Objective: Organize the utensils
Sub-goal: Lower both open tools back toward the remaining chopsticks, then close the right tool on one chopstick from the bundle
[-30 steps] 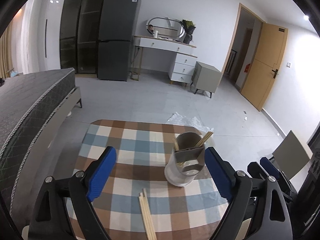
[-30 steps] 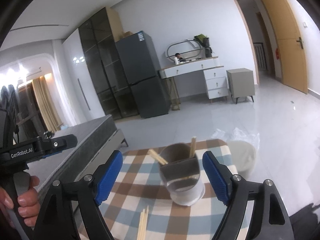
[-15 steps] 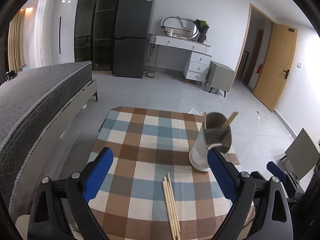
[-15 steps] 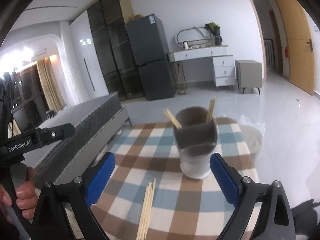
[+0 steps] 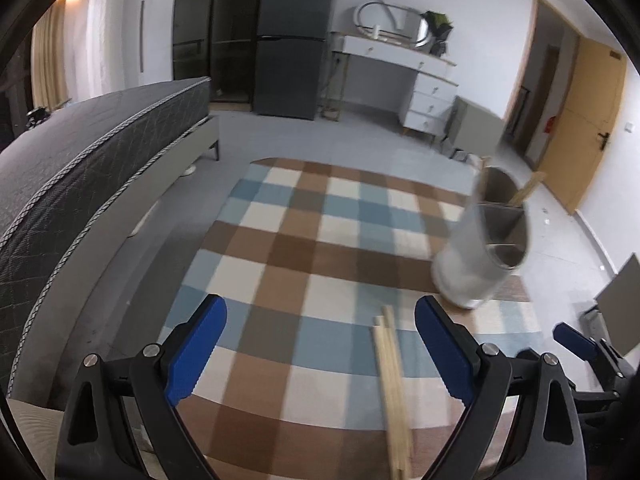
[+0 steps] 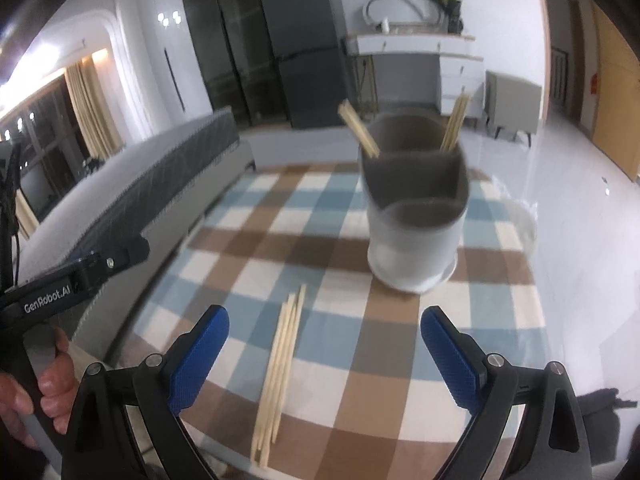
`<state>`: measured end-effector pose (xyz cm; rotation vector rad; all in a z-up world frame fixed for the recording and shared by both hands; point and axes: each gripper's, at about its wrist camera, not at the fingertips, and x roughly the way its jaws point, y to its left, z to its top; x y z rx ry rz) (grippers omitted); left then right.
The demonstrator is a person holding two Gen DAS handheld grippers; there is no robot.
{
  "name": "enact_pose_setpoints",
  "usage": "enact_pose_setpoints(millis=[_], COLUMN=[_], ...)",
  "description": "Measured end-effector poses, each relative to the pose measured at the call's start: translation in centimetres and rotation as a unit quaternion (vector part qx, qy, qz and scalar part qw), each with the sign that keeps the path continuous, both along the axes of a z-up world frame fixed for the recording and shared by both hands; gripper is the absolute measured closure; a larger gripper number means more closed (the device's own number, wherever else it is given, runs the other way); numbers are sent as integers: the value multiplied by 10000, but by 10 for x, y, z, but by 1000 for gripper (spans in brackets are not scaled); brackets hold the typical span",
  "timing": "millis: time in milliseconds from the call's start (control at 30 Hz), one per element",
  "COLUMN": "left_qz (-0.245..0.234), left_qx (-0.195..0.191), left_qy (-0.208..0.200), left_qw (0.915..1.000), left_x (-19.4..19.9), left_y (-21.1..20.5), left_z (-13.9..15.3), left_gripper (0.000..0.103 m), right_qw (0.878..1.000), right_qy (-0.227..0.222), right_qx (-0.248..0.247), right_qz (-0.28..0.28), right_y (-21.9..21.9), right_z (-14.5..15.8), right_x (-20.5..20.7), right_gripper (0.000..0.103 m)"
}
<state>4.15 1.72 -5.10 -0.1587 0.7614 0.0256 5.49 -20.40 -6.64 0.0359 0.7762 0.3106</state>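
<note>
Chopsticks (image 5: 390,380) lie loose on the checked bench (image 5: 320,248) in the left wrist view, between the released, empty fingers of the left gripper (image 5: 320,344); a grey holder (image 5: 486,252) stands at two o'clock. Right wrist view: right gripper (image 6: 326,350) fingers closing, nothing between; chopsticks at seven o'clock, holder at twelve with sticks (image 6: 454,122) inside.

White lettering reading "GenRobot.AI" is showing along the black body of the left gripper (image 6: 80,284) in the right wrist view, while labels on the fridge (image 6: 308,40) and door are staying too blurred to read.
</note>
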Motion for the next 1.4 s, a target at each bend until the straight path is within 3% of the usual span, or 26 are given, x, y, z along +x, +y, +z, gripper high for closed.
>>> enact_pose_setpoints(millis=[300, 433, 700, 1067, 1133, 1167, 1267, 1400], left_qz=[470, 702, 1069, 1124, 1078, 1056, 981, 835], left_qx=[-269, -491, -943, -1229, -1210, -1197, -1191, -1142], left_qy=[625, 810, 1229, 1427, 1462, 1480, 1524, 1647], left_qw=[9966, 9930, 9821, 9756, 9759, 9760, 9762, 9762], left_x=[22, 26, 31, 33, 33, 33, 34, 36], left_y=[35, 52, 79, 90, 88, 87, 85, 76], left_z=[-25, -30, -42, -46, -47, -47, -48, -53], left_gripper=[11, 11, 11, 11, 11, 11, 11, 11], right_qw=[9905, 9848, 9680, 9617, 9635, 9642, 9668, 9817], right_qy=[1129, 1329, 1728, 1818, 1820, 1834, 1757, 1308], right_qx=[-484, -822, -1675, -1910, -1819, -1760, -1710, -1251], right_qz=[611, 753, 716, 750, 734, 756, 718, 586], right_y=[46, 65, 97, 115, 116, 117, 116, 103], right_z=[-55, -69, -97, -106, -106, -107, -105, -82], right_x=[54, 81, 126, 131, 132, 134, 134, 124], right_gripper=[43, 51, 82, 83, 89, 97, 98, 98])
